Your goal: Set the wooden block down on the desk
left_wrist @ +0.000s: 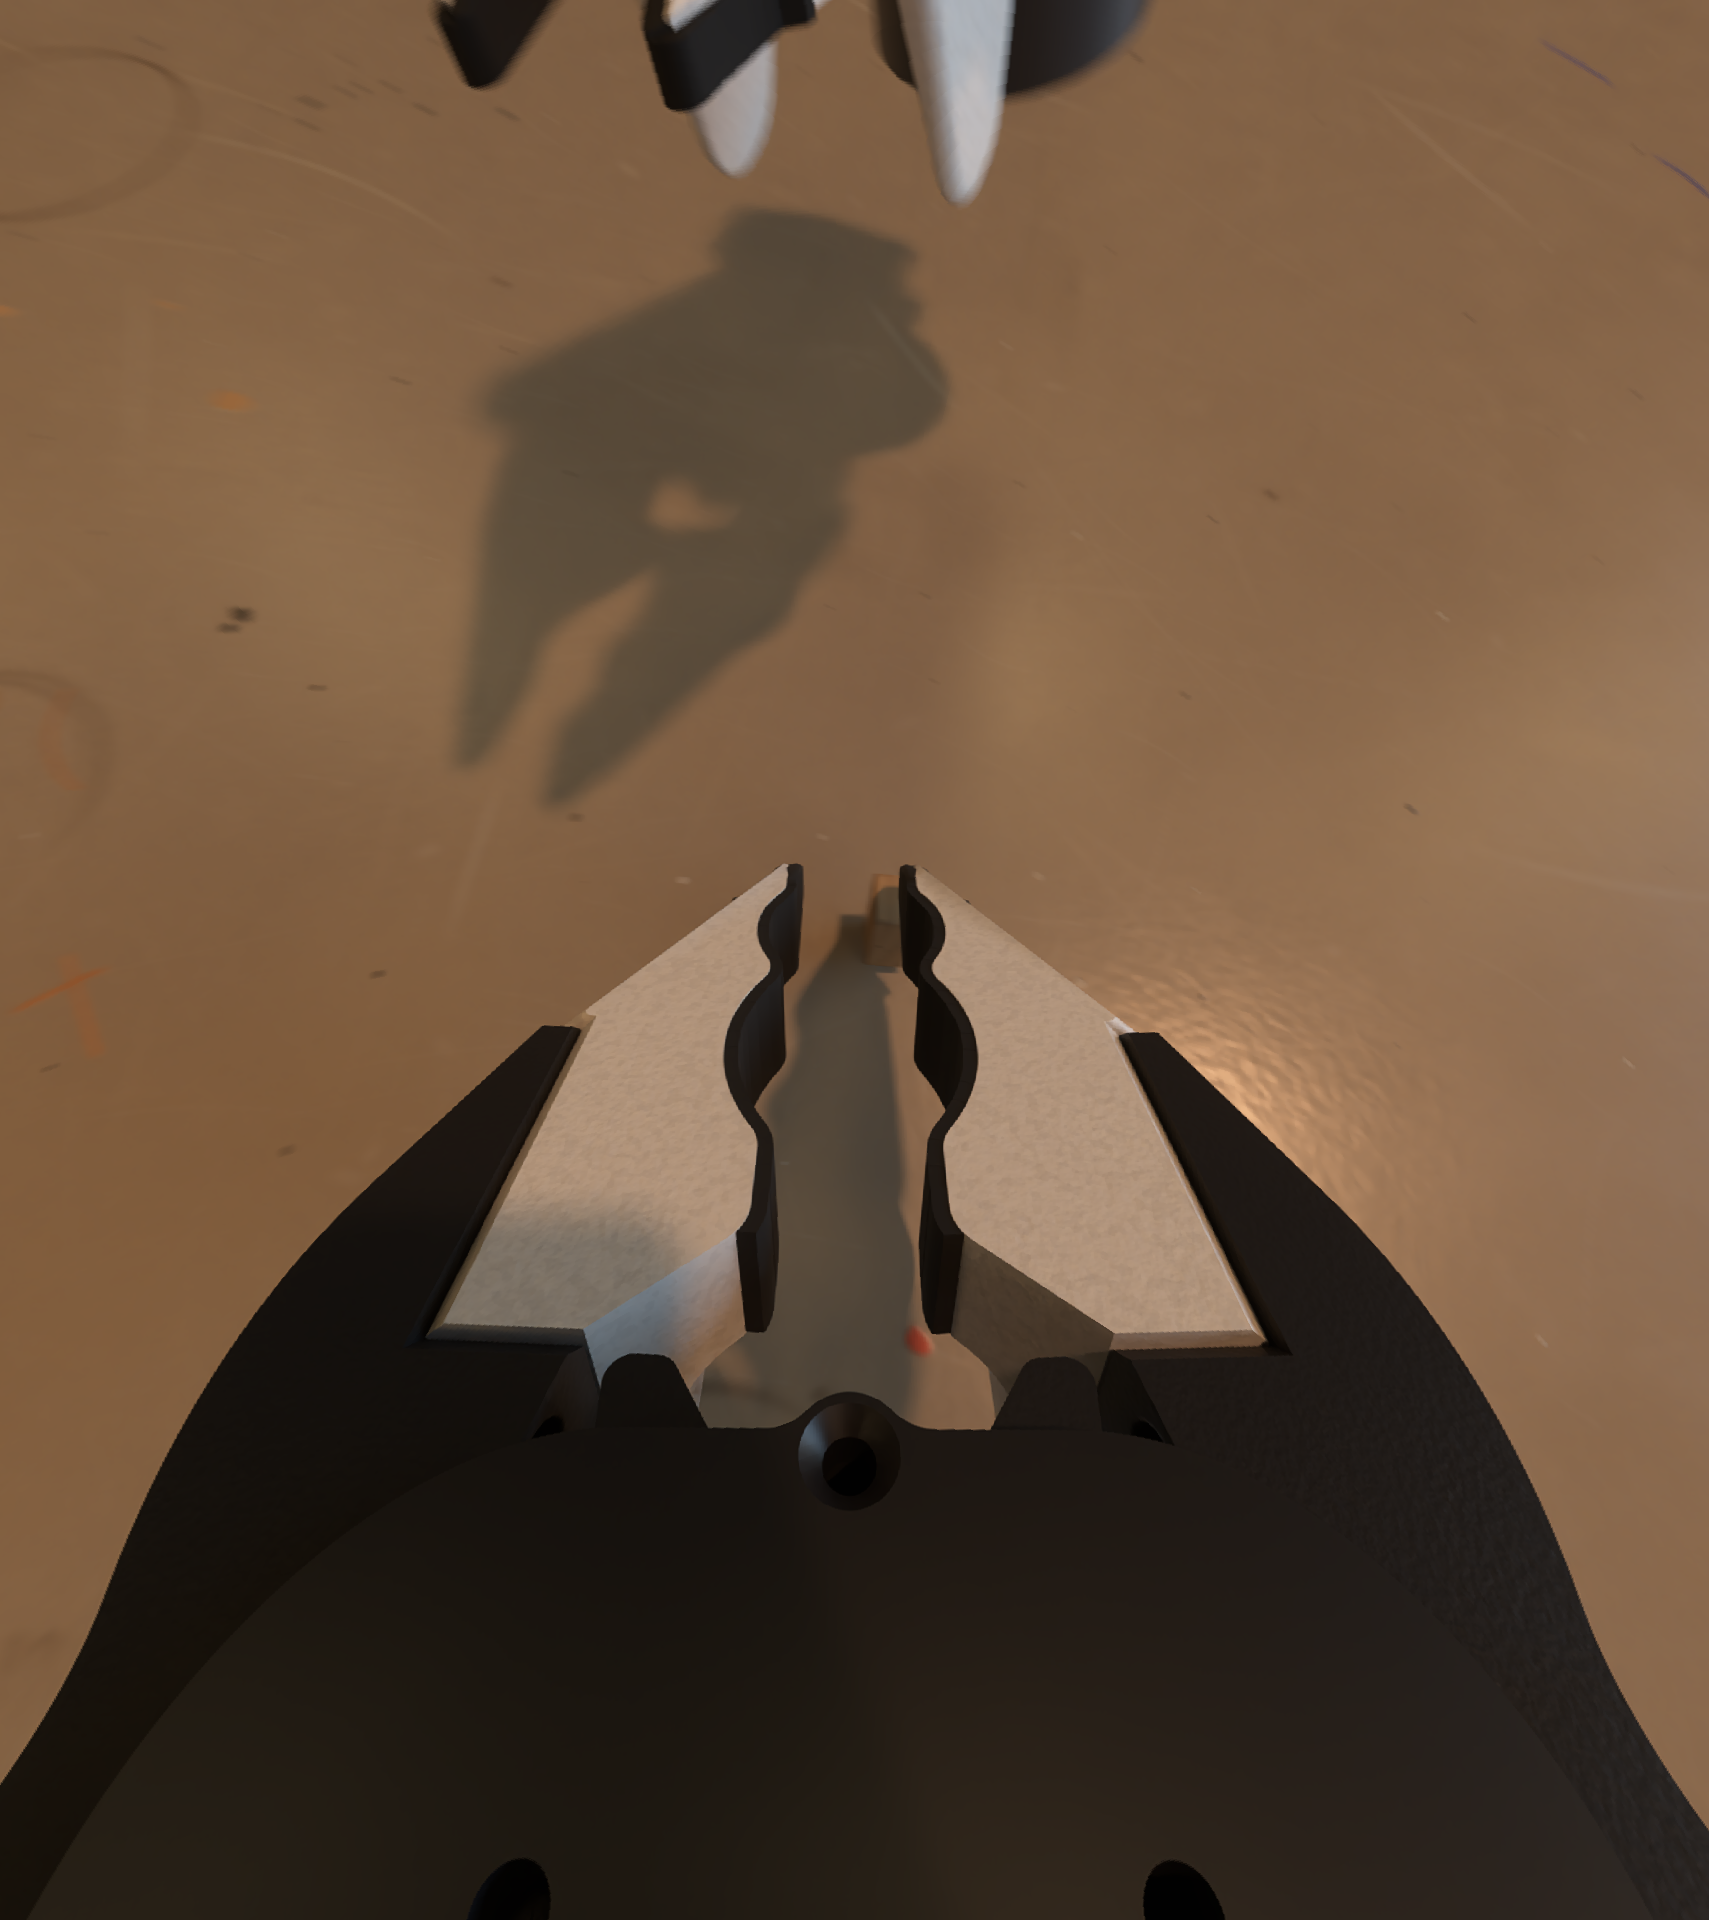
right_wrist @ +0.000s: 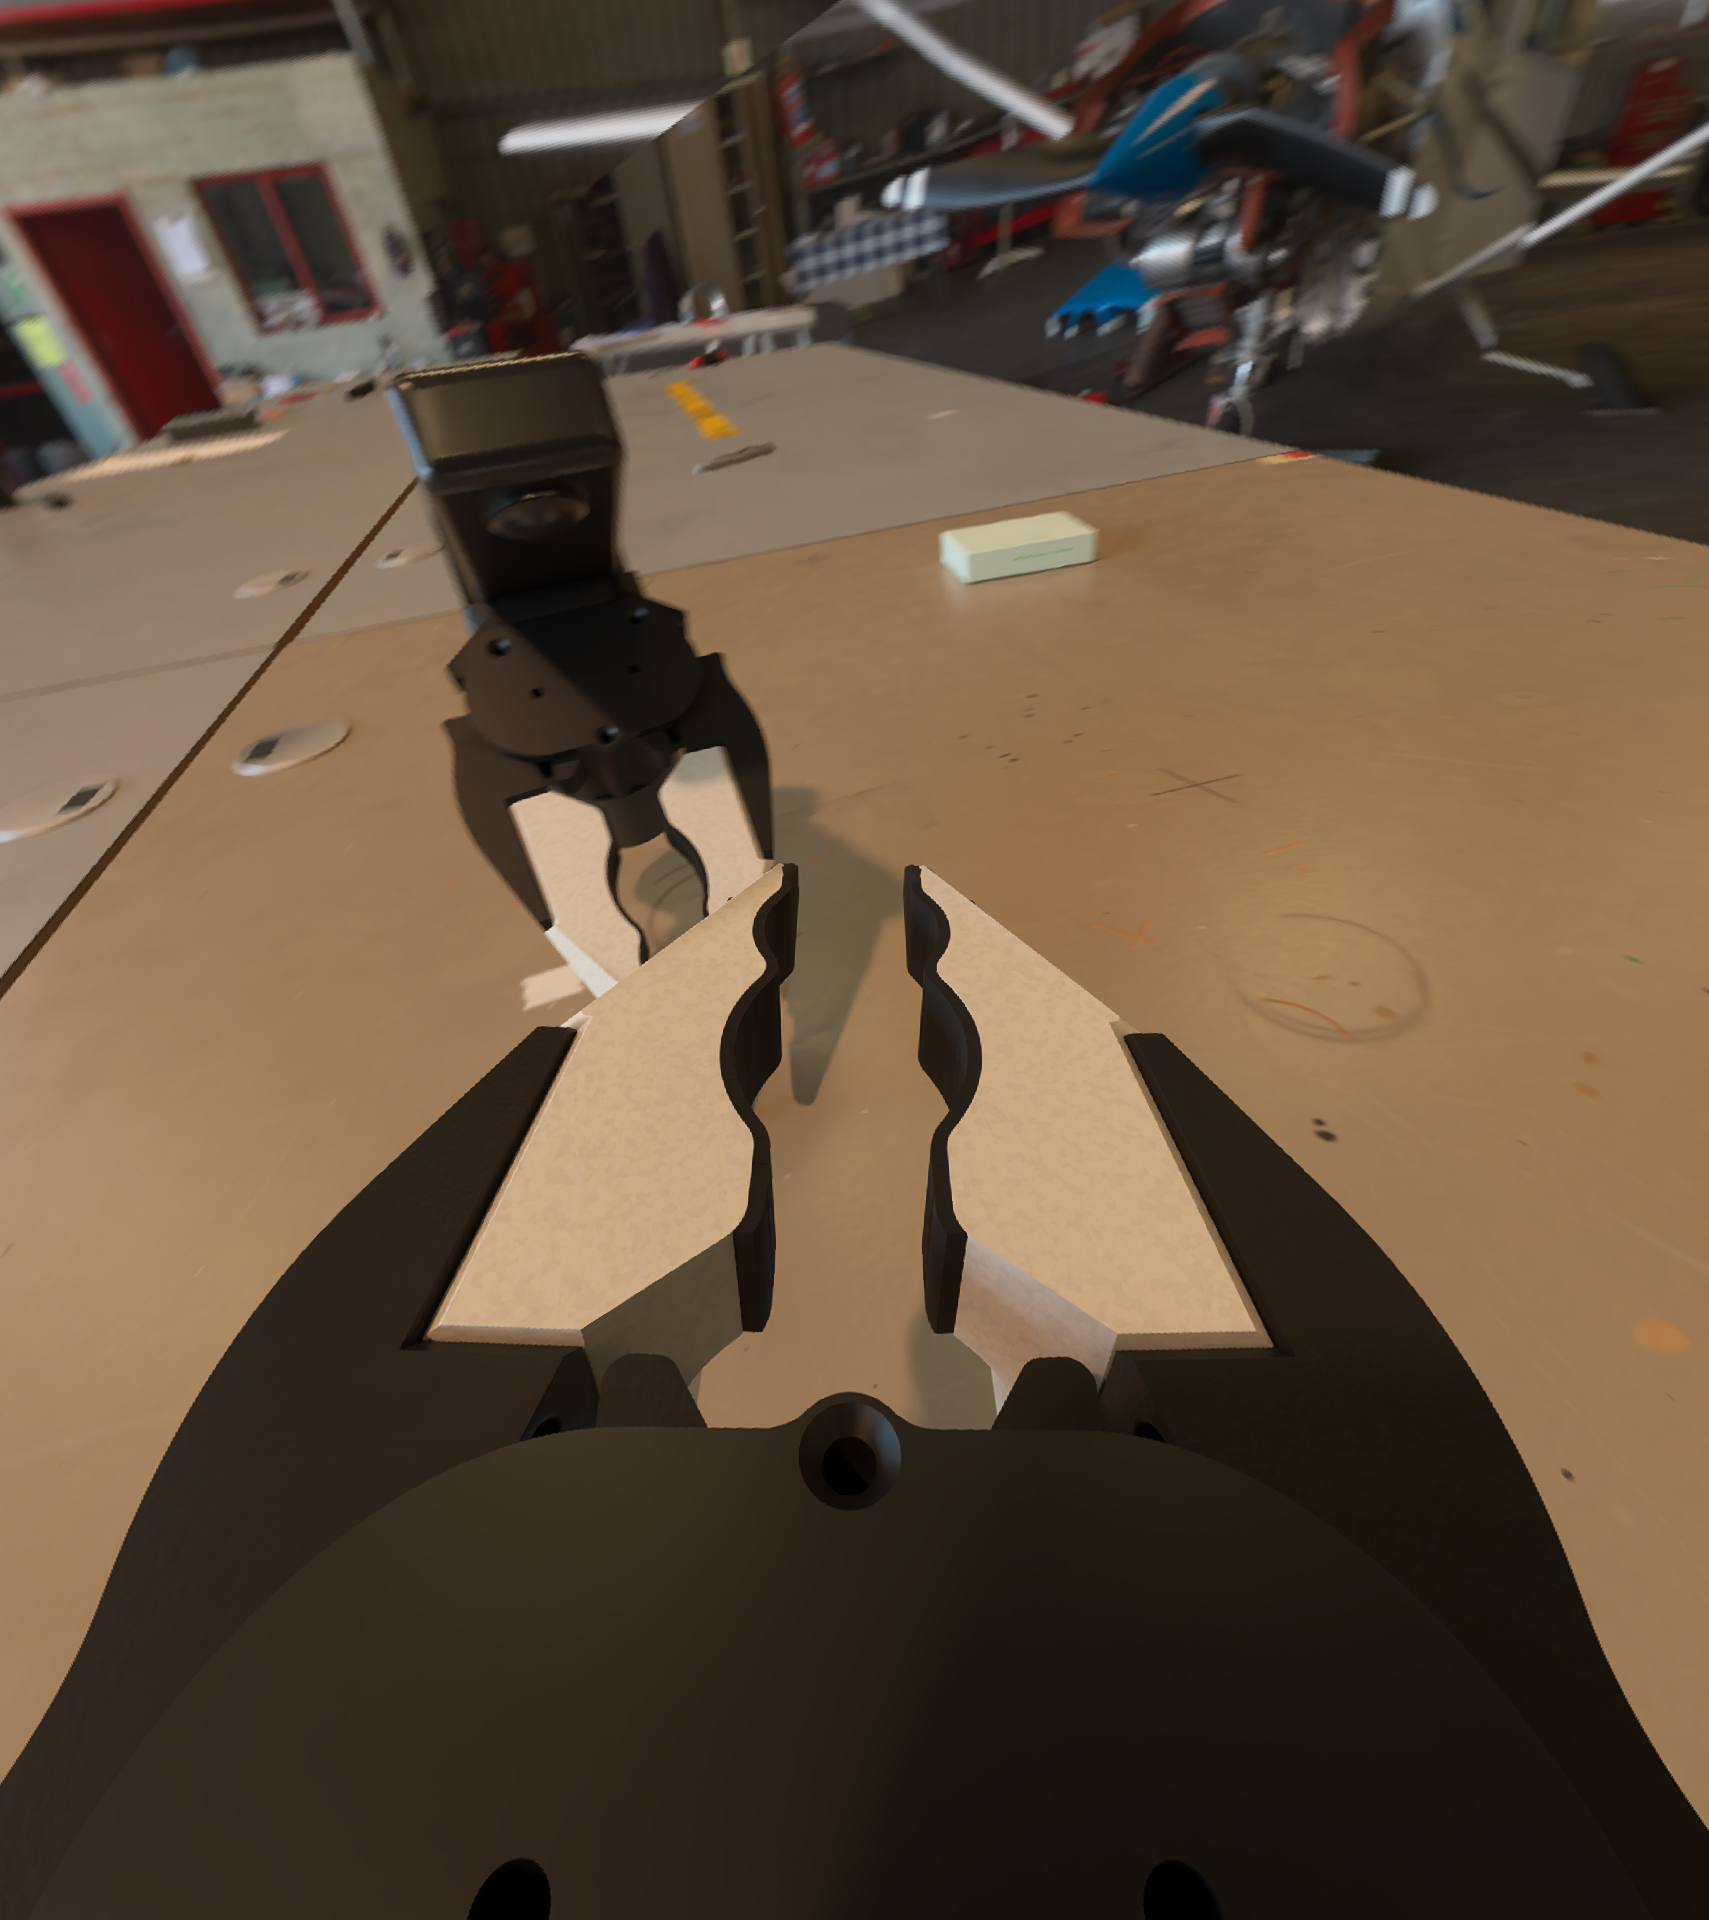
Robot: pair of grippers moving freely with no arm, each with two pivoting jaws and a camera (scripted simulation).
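A small tan wooden block [left_wrist: 881,920] lies on the brown desk [left_wrist: 1349,623], just past my left gripper's tips and partly hidden by the right-hand finger. My left gripper [left_wrist: 850,883] is open, tilted down low over the desk, with nothing between its pads. It also shows in the right wrist view [right_wrist: 658,904], pointing down at the desk [right_wrist: 1349,727]. My right gripper [right_wrist: 850,883] is open and empty, hovering above the desk and facing the left one. In the left wrist view it hangs at the top edge [left_wrist: 845,145]. The block is not visible in the right wrist view.
A pale cream rectangular box [right_wrist: 1019,545] lies far back on the desk. Round cable grommets [right_wrist: 291,748] sit near the desk's left edge, with a second table beyond it. Ring marks [right_wrist: 1328,982] and paint specks mark the surface. A workshop lies behind.
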